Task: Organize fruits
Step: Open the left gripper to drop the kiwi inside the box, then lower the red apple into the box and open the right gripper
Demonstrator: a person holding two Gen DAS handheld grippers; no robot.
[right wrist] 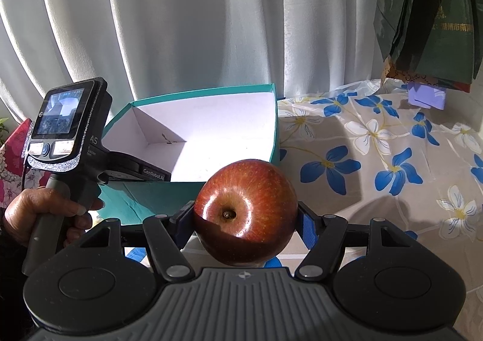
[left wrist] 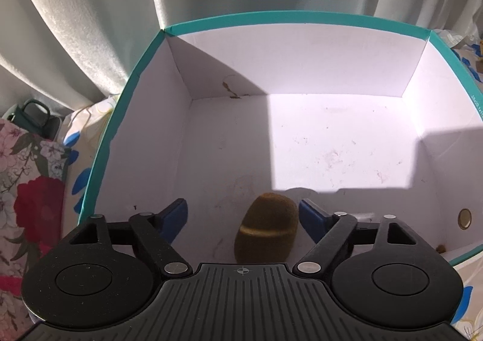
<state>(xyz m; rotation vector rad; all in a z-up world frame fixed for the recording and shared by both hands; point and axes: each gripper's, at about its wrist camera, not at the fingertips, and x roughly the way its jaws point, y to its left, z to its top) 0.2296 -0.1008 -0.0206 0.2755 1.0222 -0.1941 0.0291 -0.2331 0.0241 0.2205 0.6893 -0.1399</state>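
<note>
A brown kiwi lies on the white floor of a teal-rimmed box, near its front wall. My left gripper is open inside the box, its blue fingers apart on either side of the kiwi without touching it. My right gripper is shut on a red apple and holds it above the flowered tablecloth, in front of the box. The left gripper's handle and screen show at the box's left side.
White curtains hang behind the box. The flowered tablecloth spreads to the right. Green bags hang at the upper right. A floral cloth and a dark green bag lie left of the box.
</note>
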